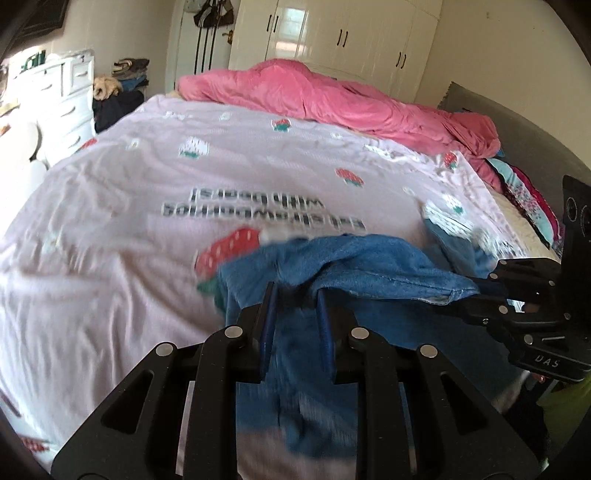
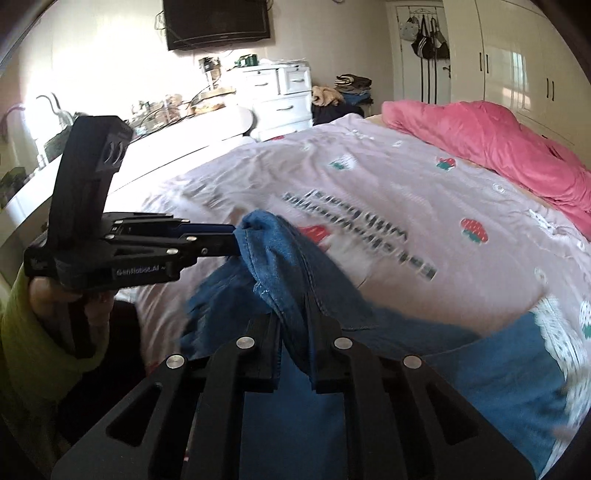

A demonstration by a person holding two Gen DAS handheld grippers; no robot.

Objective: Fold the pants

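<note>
Blue denim pants (image 1: 369,266) lie bunched on the near part of the lilac strawberry-print bed cover (image 1: 147,184), with one edge lifted between both grippers. My left gripper (image 1: 295,290) is shut on a fold of the denim; the right wrist view shows its tips (image 2: 236,240) clamped on a hem of the pants (image 2: 280,258). My right gripper (image 2: 293,310) is shut on a gathered strip of denim, and from the left wrist view it (image 1: 476,291) pinches the stitched edge. The fabric hangs stretched between them. The rest of the pants trails toward the bed's near edge.
A pink duvet (image 1: 314,92) is heaped along the far side of the bed, beside a grey headboard (image 1: 517,129). White wardrobes (image 1: 332,33) stand behind. A white dresser (image 2: 280,92) and a long white table (image 2: 166,136) flank the bed. A green sleeve (image 2: 29,339) holds the left gripper.
</note>
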